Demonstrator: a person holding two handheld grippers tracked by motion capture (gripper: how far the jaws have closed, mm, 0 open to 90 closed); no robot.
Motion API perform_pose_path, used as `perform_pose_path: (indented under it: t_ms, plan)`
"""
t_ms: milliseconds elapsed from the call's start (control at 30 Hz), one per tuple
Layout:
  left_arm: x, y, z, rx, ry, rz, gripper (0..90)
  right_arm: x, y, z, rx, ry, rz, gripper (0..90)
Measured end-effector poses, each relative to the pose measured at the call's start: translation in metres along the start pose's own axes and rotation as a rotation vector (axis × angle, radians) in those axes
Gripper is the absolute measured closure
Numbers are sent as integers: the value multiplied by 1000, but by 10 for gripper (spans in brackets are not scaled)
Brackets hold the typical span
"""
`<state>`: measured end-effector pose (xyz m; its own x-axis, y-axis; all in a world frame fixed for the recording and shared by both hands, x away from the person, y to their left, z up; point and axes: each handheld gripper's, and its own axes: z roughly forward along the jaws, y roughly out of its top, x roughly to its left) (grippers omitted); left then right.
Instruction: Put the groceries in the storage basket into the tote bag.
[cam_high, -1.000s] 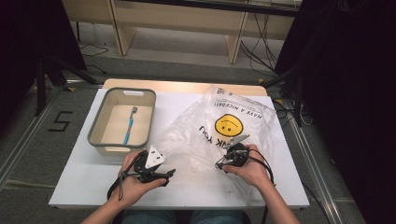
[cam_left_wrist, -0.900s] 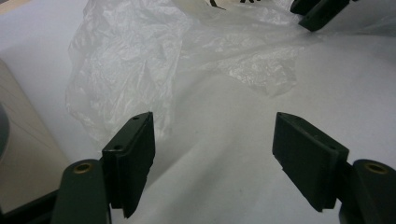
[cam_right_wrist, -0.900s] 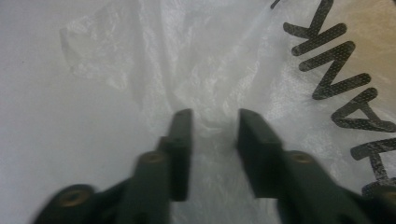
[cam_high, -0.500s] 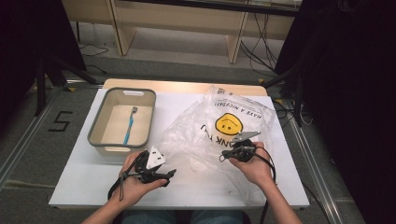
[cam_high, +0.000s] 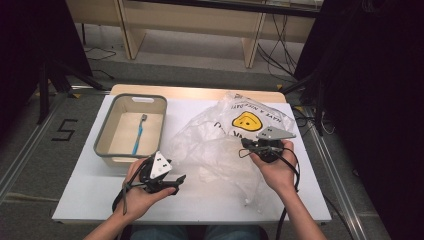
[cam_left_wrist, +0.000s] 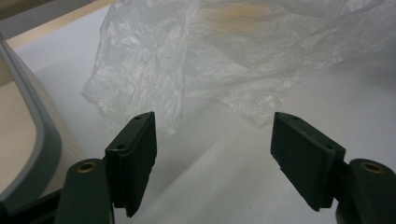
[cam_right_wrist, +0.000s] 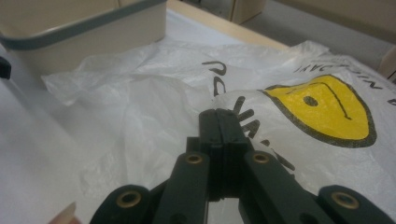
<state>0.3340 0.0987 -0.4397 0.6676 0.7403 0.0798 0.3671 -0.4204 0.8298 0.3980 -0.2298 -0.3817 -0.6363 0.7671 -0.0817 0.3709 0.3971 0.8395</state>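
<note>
A white counter (cam_high: 90, 200) carries a crumpled clear plastic bag (cam_high: 215, 150) printed with a yellow smiley face (cam_high: 247, 121) and black lettering, spread across its middle and right half. To the bag's left, just beside it, stands a beige tub with a grey rim (cam_high: 107, 125); a blue toothbrush (cam_high: 138, 134) lies inside on its floor. At the counter's near edge a person's hands come in from below. The right tongs (cam_high: 252, 144) have just been closing and are clenched on a fold of the bag near the smiley face, the thin film pinched between the black pads (cam_right_wrist: 218, 122) and raised off the counter. The left tongs (cam_high: 176, 181) rest low at the near left, released, their pads (cam_left_wrist: 135, 140) wide apart with nothing between them, pointing at the bag's near edge, close to the tub's wall.
</note>
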Motion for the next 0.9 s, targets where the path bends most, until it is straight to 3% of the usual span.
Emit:
perform_pose_path:
  t_ms: [400,600,900]
  plan:
    - [8,11,-10,-41,12,-35,306,-7,7,-6,-74,-53,46,900]
    - [19,22,-21,-66,22,-62,297,-7,7,-6,-86,-51,49,900]
    - [45,29,-39,-94,75,-91,289,-7,9,-3,-83,-45,52,900]
